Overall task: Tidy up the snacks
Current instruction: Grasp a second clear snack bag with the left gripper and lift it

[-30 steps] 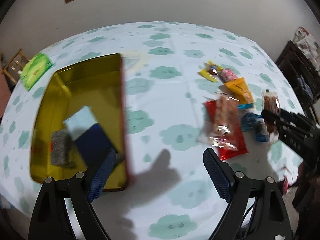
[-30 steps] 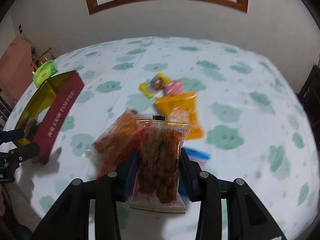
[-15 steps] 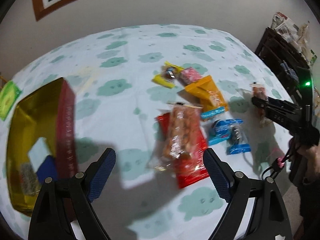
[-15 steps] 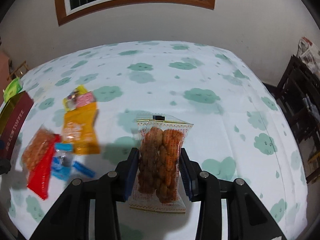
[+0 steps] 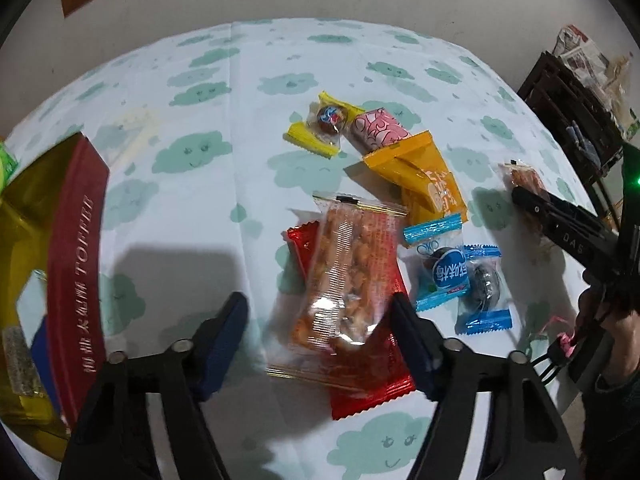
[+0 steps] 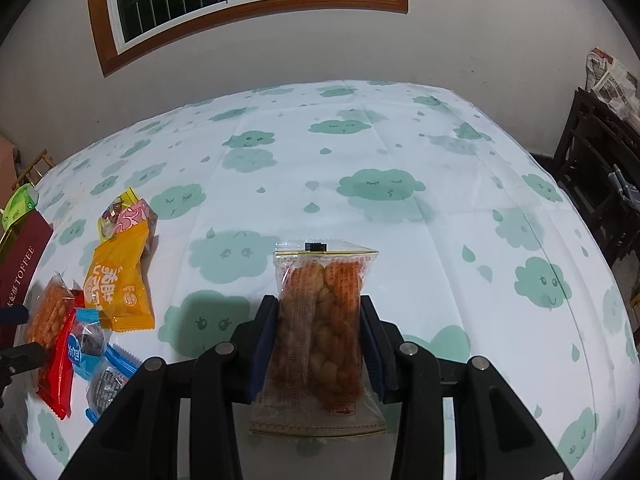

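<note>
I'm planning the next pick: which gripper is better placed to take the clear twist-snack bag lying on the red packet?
Left. The left gripper is open, straddling that clear bag; the right gripper is already shut on another twist-snack bag.

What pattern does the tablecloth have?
White tablecloth with green smiling clouds and raindrops; clearest in the right wrist view.

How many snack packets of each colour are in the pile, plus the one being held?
Yellow packet: 1
Pink packet: 1
Orange packet: 1
Red packet: 1
Blue packets: 2
Clear twist packets: 2
Total: 8
</note>
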Available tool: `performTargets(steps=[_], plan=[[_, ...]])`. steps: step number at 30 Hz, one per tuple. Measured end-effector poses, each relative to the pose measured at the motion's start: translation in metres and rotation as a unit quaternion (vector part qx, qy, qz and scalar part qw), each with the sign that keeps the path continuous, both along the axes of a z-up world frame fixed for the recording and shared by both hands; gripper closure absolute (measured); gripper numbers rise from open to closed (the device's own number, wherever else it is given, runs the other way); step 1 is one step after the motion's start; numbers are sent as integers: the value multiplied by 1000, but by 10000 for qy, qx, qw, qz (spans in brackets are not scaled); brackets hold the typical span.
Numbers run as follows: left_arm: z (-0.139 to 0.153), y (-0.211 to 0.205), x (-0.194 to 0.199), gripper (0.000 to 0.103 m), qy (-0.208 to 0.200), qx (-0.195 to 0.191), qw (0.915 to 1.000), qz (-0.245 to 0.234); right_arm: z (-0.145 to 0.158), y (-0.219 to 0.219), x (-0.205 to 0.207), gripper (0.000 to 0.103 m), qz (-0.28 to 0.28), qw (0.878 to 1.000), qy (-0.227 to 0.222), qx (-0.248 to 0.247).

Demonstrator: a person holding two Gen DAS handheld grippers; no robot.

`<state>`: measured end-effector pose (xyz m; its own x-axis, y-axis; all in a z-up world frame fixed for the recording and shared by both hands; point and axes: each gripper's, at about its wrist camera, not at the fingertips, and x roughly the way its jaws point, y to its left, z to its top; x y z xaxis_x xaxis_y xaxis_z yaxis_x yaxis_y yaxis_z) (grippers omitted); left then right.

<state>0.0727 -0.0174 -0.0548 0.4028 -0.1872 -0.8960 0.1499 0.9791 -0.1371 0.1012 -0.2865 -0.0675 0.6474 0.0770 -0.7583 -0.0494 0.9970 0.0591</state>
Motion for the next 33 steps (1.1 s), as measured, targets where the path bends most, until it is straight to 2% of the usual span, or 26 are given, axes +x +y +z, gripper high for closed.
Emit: performTargets(steps=[2, 6, 8, 22, 33], plan=[[-1, 0, 2, 46, 45, -122, 9999, 12, 0, 0, 0, 62, 4, 10000, 6, -35], [0, 0, 4, 66, 112, -417, 9991, -27, -1, 3, 0, 61, 20, 9999, 18, -122], [0, 0, 5, 68, 157, -484, 9987, 19, -1, 3, 0, 61, 21, 9999, 20, -139], [4, 16, -6, 69, 136, -461, 9986, 216, -1, 5, 1, 61, 32, 9997, 32, -230], [29, 35, -16, 69, -198, -299, 9985, 407, -1, 6, 1, 60, 39, 9996, 38, -274]])
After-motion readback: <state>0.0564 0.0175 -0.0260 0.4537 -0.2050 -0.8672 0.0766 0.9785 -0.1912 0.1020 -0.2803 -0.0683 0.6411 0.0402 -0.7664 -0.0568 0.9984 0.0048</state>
